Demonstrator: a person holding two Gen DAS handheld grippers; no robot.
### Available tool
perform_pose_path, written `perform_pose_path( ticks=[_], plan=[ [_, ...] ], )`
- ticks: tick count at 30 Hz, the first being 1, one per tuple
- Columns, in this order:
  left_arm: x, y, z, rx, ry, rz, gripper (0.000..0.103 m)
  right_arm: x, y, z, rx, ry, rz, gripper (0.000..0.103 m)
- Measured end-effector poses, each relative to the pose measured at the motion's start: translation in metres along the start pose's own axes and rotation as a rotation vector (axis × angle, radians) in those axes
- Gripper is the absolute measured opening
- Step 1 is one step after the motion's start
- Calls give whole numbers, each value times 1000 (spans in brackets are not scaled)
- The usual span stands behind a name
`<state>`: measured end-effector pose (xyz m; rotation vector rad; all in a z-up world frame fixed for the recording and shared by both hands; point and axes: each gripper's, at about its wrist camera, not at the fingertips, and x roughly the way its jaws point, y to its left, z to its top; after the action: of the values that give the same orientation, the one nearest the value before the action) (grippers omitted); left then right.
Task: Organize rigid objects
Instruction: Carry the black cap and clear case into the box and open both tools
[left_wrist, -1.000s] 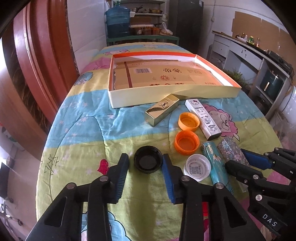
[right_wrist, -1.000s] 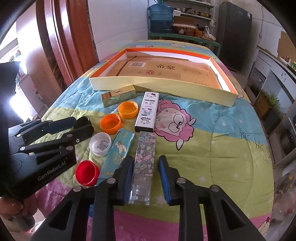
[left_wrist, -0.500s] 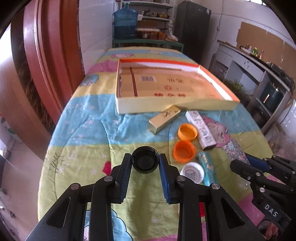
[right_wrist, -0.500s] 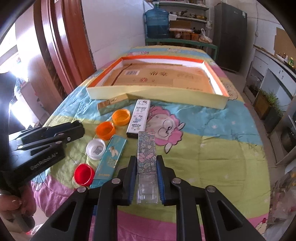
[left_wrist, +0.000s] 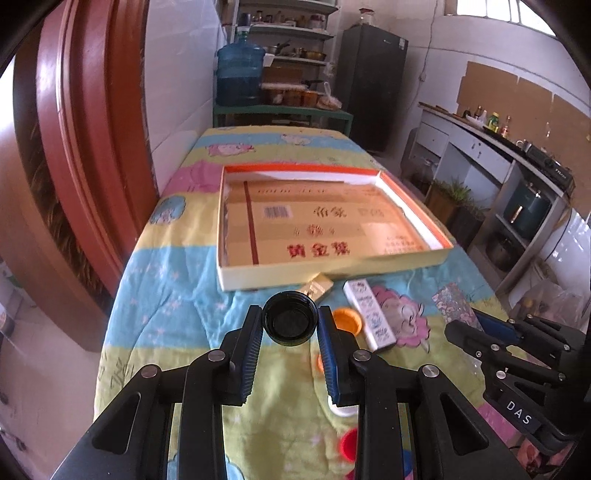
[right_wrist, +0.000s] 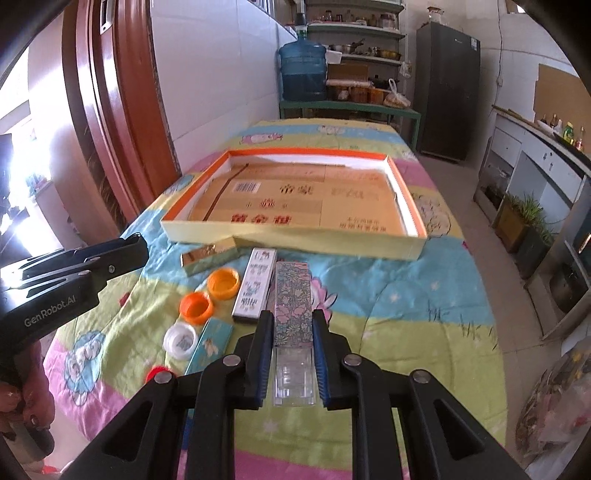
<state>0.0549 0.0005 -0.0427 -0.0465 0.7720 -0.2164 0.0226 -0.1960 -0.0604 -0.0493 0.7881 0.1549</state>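
- The left gripper (left_wrist: 290, 325) clamps a round black plastic bottle cap (left_wrist: 290, 323), held clear above the cartoon-print quilt (left_wrist: 177, 302).
- The right gripper (right_wrist: 293, 332) is closed on a long floral-patterned box with a clear end (right_wrist: 293, 310), also lifted.
- Step in hand, by my reading: carrying both picks toward the shallow orange-rimmed cardboard tray (right_wrist: 295, 242).
- Next, each must clear the tray's near wall, then lower and release inside.

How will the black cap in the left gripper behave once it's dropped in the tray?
The black cap is pinched by its round rim between the left gripper fingers, so it could twist or slip. It looks like thin plastic, probably light and stiff. Landing on edge in the tray, it may roll; flat, it should stay put.
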Motion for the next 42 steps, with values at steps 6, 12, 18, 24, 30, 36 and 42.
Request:
perform_pose_path(
  ticks=[6, 12, 18, 24, 30, 36, 42],
  plan=[
    [4, -2, 20, 10, -28, 10, 30, 0, -3, 21, -18, -49, -24, 21],
    [11, -4, 39, 17, -55, 24, 30, 4, -4, 40, -39, -84, -42, 21],
    [22, -6, 57, 23, -68, 30, 30, 11, -5, 56, -51, -107, -59, 21],
    [38, -8, 73, 21, -71, 29, 31, 19, -6, 69, -56, -122, -67, 21],
    [60, -11, 87, 22, -63, 41, 30, 33, -22, 88, -13, -134, -74, 21],
    [98, -7, 92, 14, -10, 34, 31, 58, -38, 104, 32, -115, -76, 21],
    [127, -3, 92, 10, 35, 31, 30, 92, -44, 106, 48, -63, -65, 21]
  ],
)
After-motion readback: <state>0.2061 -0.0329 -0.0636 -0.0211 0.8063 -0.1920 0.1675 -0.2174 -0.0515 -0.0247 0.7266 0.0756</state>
